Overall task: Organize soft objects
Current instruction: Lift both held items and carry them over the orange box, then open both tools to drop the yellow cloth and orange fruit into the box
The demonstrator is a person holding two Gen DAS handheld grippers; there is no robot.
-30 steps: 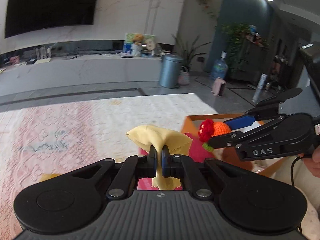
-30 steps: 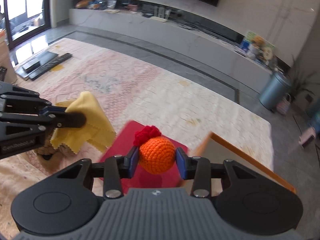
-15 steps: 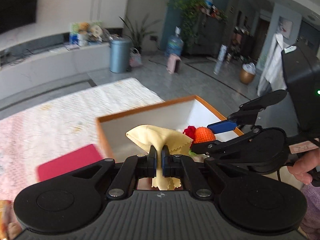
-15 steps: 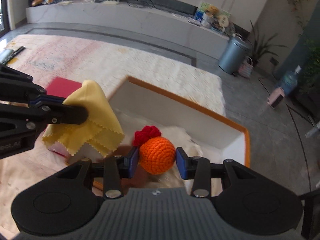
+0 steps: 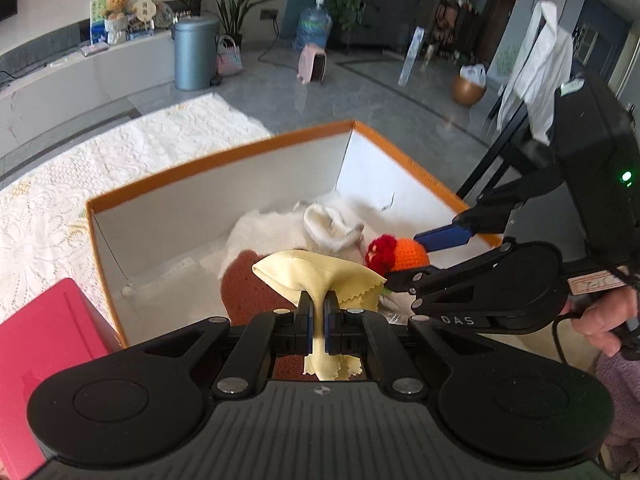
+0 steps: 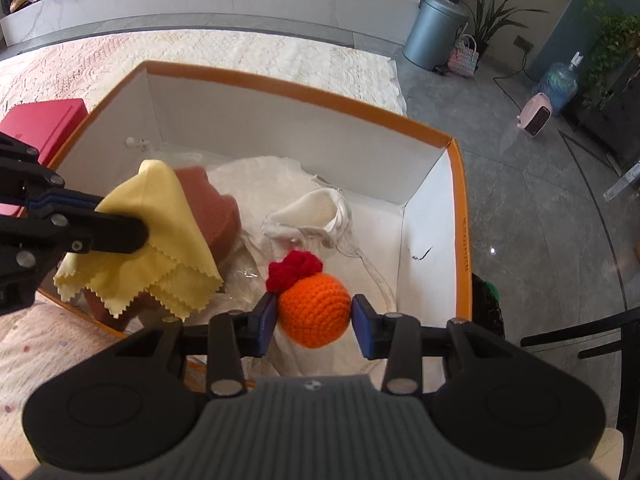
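Note:
My left gripper (image 5: 318, 308) is shut on a yellow cloth (image 5: 316, 276) with zigzag edges, held over the near part of the orange-rimmed white box (image 5: 224, 160). My right gripper (image 6: 314, 316) is shut on an orange crocheted ball (image 6: 314, 310) with a red tuft, also above the box (image 6: 304, 90). In the right wrist view the yellow cloth (image 6: 156, 240) hangs at the left from the left gripper (image 6: 132, 232). In the left wrist view the ball (image 5: 408, 254) shows at the right in the right gripper (image 5: 420, 256). Inside the box lie a brown sponge (image 6: 216, 216) and white fabric (image 6: 316, 212).
A red box (image 5: 44, 344) sits left of the orange-rimmed box on a lace-patterned cover (image 5: 132, 148). A hand (image 5: 600, 320) holds the right gripper's handle. Beyond are grey floor, a metal bin (image 5: 195, 54), a water bottle and a black chair (image 6: 580, 340).
Both grippers have swung right from above the lace cover and red box to above the orange-rimmed box, and sunk toward it. Cloth and ball stay gripped.

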